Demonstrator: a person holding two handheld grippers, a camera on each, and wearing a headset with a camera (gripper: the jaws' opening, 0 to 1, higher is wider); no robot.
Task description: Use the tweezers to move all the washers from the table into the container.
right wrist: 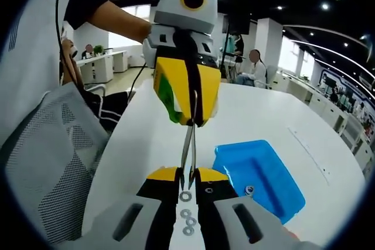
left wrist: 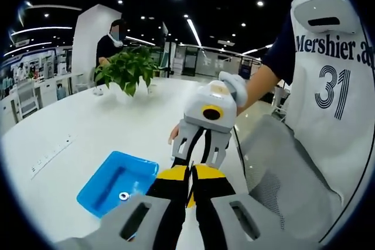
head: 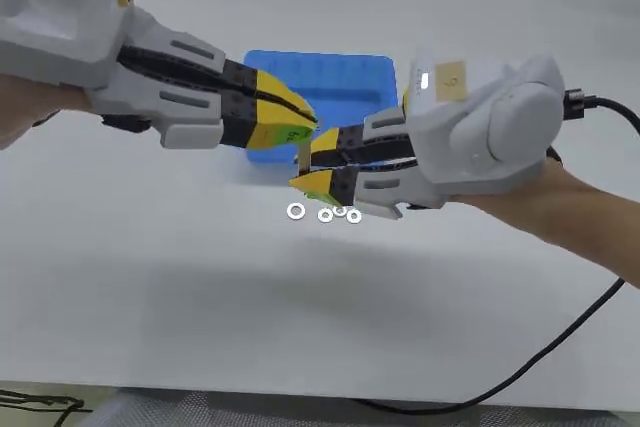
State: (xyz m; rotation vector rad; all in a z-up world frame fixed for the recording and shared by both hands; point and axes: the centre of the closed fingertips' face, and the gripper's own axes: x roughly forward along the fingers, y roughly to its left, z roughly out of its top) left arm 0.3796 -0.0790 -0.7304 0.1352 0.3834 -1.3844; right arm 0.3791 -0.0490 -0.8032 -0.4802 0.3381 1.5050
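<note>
While both grippers sit nose to nose over the white table (head: pixel 150 297), we've got the left gripper (head: pixel 305 117) pointing in from 9 o'clock in the head view and the right gripper (head: pixel 310 164) from 3 o'clock. The left one's jaws are clamped tight on the top end of the tweezers (right wrist: pixel 188 150), which in the right gripper view hang straight down toward 6 o'clock with their legs close together. The tips sit in the slim gap between the right gripper's jaws, so that claw is narrow. Honestly, we can't tell if it's squeezing the legs or just flanking them.

Four washers (head: pixel 325 214) lie in a short row on the table, at 6 o'clock from the right gripper's jaws in the head view. The tweezer tips are right over the nearest one; touching or not, we can't say. The blue container (head: pixel 330 77) sits at 12 o'clock from that row, just behind the grippers, with a lone washer (right wrist: pixel 249 190) on its floor. A black cable (head: pixel 575 327) trails from the right gripper toward 5 o'clock.
</note>
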